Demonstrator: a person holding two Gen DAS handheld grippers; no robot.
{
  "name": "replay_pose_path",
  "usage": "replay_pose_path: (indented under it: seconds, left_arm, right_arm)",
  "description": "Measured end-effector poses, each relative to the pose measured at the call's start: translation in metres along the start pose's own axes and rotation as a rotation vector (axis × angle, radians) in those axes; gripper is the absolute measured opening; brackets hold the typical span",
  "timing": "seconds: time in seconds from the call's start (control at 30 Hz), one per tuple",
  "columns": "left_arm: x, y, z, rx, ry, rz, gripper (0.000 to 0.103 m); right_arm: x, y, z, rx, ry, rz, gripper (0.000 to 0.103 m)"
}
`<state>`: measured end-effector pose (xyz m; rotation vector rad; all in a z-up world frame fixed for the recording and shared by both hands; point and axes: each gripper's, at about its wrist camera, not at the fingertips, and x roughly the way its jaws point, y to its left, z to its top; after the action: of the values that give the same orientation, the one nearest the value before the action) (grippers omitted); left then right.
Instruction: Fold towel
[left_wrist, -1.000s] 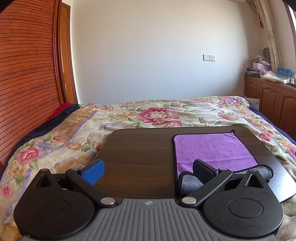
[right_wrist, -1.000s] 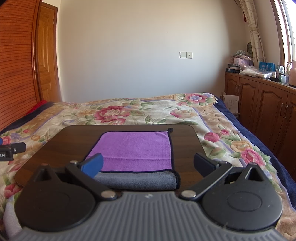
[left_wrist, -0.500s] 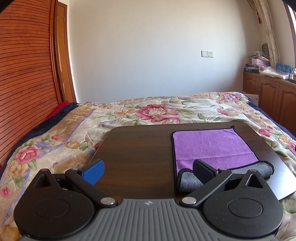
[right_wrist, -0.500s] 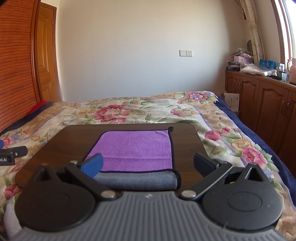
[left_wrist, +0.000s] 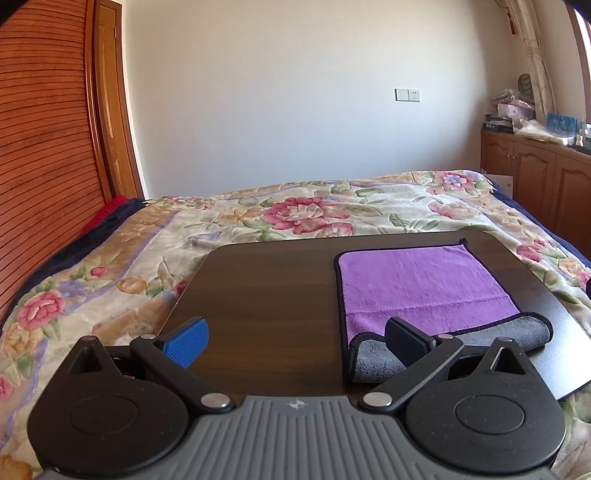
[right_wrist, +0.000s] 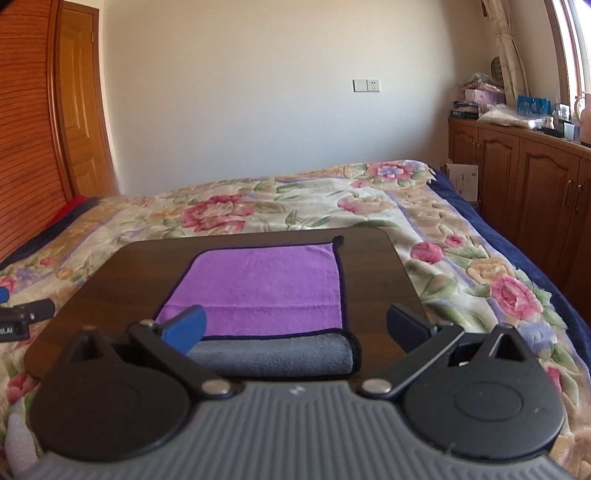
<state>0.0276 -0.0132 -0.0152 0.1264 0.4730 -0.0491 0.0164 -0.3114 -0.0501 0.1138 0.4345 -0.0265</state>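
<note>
A purple towel (left_wrist: 424, 280) with a grey underside lies on a dark wooden board (left_wrist: 266, 295), folded so a grey roll shows along its near edge. It also shows in the right wrist view (right_wrist: 266, 284) on the board (right_wrist: 373, 277). My left gripper (left_wrist: 295, 338) is open and empty, left of the towel's near left corner. My right gripper (right_wrist: 295, 326) is open and empty, just in front of the towel's near edge. Part of the left gripper (right_wrist: 22, 314) shows at the left edge of the right wrist view.
The board rests on a bed with a floral blanket (left_wrist: 303, 214). A slatted wooden wardrobe (left_wrist: 44, 147) stands on the left. Wooden cabinets (right_wrist: 517, 173) with clutter on top line the right wall. A blue blanket edge (right_wrist: 517, 243) runs along the bed's right side.
Both grippers have pulled back and risen slightly; the views tilt up a little. The towel has not moved. Both grippers stay open.
</note>
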Motion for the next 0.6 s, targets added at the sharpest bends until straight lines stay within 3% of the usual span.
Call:
replay_pose_path:
  seconds: [0.6]
  left_arm:
    - [0.030, -0.005, 0.006, -0.014, 0.047, -0.038, 0.103]
  right_arm:
    - [0.023, -0.003, 0.002, -0.029, 0.064, 0.018, 0.103]
